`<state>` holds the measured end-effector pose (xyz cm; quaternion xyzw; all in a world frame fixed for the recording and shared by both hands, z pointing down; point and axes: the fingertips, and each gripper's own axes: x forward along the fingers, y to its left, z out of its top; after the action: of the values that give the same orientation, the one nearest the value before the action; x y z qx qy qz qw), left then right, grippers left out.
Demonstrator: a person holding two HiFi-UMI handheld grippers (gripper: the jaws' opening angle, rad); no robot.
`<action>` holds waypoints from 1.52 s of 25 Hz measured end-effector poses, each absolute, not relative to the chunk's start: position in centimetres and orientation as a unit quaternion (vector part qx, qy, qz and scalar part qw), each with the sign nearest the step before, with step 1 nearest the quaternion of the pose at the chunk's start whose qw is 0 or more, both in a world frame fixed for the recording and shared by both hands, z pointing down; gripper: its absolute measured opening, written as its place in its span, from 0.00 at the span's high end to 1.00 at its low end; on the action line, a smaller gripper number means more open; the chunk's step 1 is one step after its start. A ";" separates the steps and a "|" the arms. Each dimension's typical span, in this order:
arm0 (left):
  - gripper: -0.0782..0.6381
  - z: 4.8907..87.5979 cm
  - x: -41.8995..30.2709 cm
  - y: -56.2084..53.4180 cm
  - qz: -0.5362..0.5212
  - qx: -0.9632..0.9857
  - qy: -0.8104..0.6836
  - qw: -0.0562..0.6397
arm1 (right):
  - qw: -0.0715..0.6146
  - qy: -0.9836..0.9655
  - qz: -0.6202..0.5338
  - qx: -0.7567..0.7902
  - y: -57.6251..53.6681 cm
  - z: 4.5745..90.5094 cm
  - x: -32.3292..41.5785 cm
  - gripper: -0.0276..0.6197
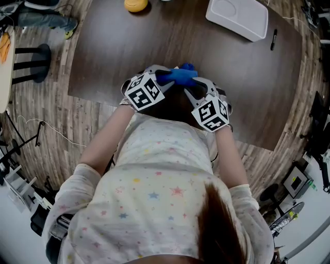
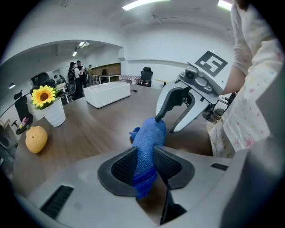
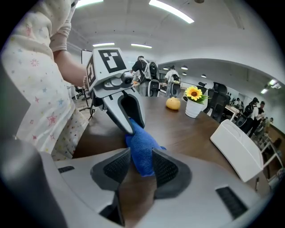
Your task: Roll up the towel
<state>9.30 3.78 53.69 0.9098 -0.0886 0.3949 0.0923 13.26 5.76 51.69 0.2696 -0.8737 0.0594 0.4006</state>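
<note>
A blue towel (image 1: 178, 76), rolled into a thick bundle, is held just above the brown table (image 1: 118, 46) near its front edge. My left gripper (image 1: 164, 77) is shut on one end of the roll, and both pads press into the cloth (image 2: 149, 140). My right gripper (image 1: 192, 85) is shut on the other end, with the towel (image 3: 140, 149) squeezed between its pads. The two grippers face each other, tips almost meeting. In the left gripper view the right gripper (image 2: 167, 125) touches the roll's far end; in the right gripper view the left gripper (image 3: 132, 126) does likewise.
An orange fruit (image 1: 135, 4) lies at the table's far edge, a white tray (image 1: 238, 17) at the far right with a black pen (image 1: 273, 38) beside it. A white pot with a sunflower (image 2: 53, 111) stands near the fruit. People stand far off in the room.
</note>
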 end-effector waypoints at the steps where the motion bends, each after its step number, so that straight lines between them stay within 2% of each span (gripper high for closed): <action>1: 0.73 53.6 9.3 3.4 0.394 0.910 -0.092 0.089 | 0.401 -0.874 0.055 0.269 5.8 51.7 13.1 0.73; 12: 0.72 53.1 9.7 1.1 0.393 0.909 -0.126 0.053 | 0.399 -0.867 0.050 0.293 4.6 52.3 13.3 0.74; 20: 0.73 50.4 10.2 0.3 0.348 0.925 -0.153 0.004 | 0.383 -0.858 0.065 0.335 1.7 52.9 14.0 0.75; 24: 0.81 51.1 10.7 1.6 0.356 0.926 -0.120 0.016 | 0.381 -0.856 0.066 0.344 0.6 52.8 14.0 0.75; 38: 0.81 54.4 11.2 -0.1 0.395 0.909 -0.131 0.026 | 0.377 -0.852 0.065 0.357 -2.0 52.9 13.7 0.75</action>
<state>11.23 -0.14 54.36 0.9089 -0.1306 0.3952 0.0261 13.74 -1.96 52.85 0.3569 -0.8524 0.0646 0.3766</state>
